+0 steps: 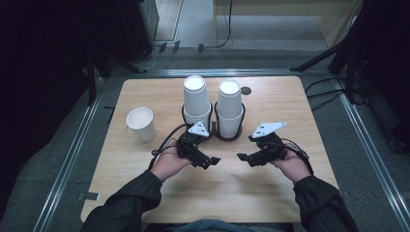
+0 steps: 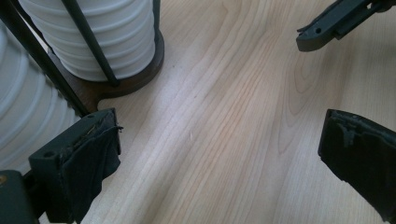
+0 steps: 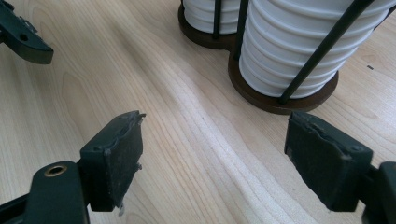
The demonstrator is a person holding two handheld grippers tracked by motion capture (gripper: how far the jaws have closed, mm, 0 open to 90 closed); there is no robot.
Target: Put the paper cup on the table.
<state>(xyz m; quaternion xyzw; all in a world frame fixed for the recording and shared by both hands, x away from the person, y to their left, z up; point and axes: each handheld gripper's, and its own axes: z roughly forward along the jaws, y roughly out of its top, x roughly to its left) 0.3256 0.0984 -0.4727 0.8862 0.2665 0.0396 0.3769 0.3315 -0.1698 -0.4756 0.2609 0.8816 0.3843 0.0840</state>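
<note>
Lone cup (image 1: 140, 123) on table's (image 1: 145, 193) left side.

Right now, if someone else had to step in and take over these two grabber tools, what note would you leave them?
Left gripper: open, empty, low over the table.
Right gripper: open, empty, facing the left one.
Cups: two stacks of white paper cups, left stack and right stack, sit in a black wire holder just beyond the grippers. One single cup stands apart at the left.
Done: apparently one cup set out.
Left: probably pulling further cups; neither stack is touched.
</note>
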